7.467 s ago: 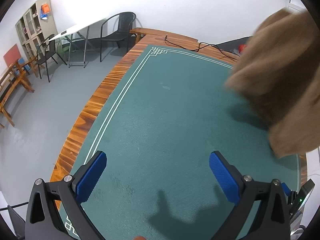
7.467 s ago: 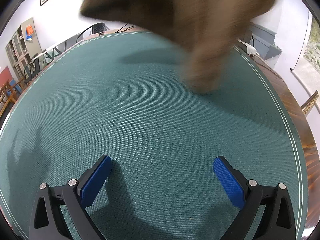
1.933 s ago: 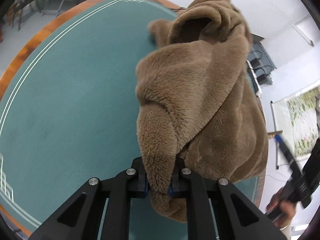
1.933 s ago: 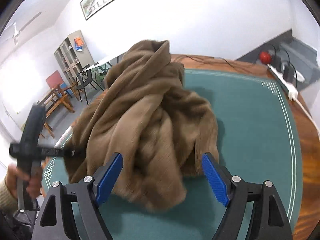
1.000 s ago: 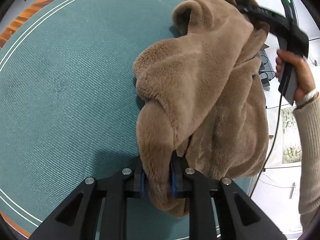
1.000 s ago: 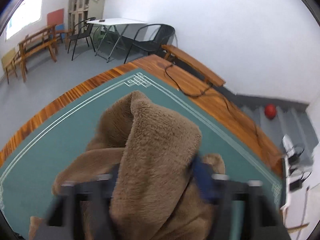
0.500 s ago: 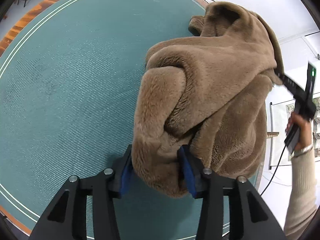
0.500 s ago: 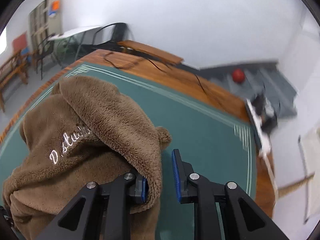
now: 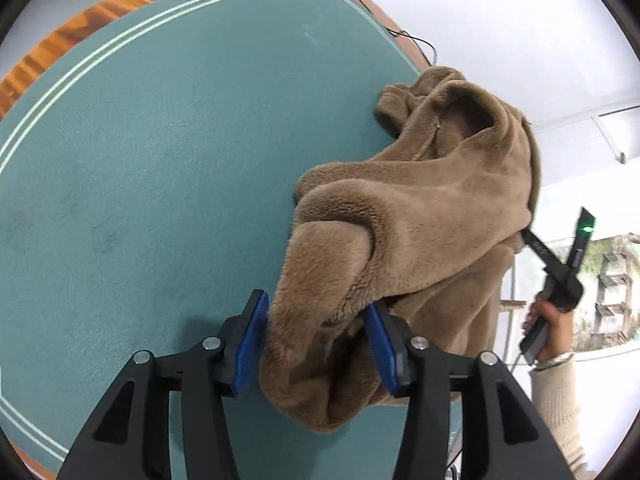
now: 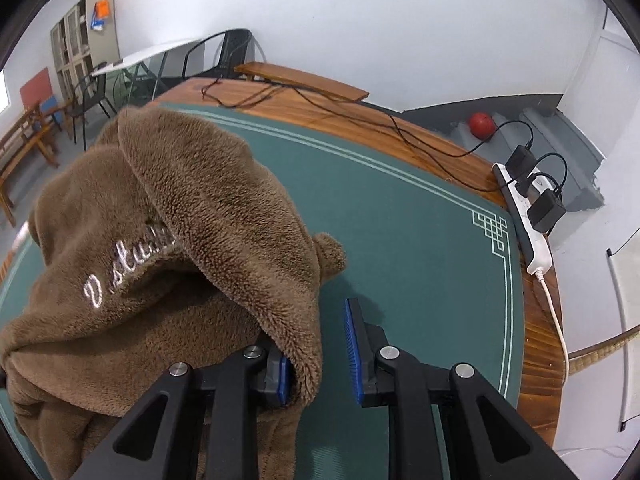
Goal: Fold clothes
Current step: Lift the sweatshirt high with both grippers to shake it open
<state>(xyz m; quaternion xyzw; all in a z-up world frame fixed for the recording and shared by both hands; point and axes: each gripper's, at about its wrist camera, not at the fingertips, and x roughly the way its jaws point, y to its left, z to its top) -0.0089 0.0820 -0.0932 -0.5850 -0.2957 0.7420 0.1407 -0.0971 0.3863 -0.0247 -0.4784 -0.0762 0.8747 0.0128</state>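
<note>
Left wrist view: the green table mat carries the brown fleece garment, heaped and unfolded toward its right-hand side, so the open mat remains available as folding surface. The left gripper stands with its jaws parted around a thick fold of fleece, pads touching the pile but not compressing it. The right gripper has its jaws parted, a hem draped over its left pad, the right pad clear, presumably to regrip an edge.
</note>
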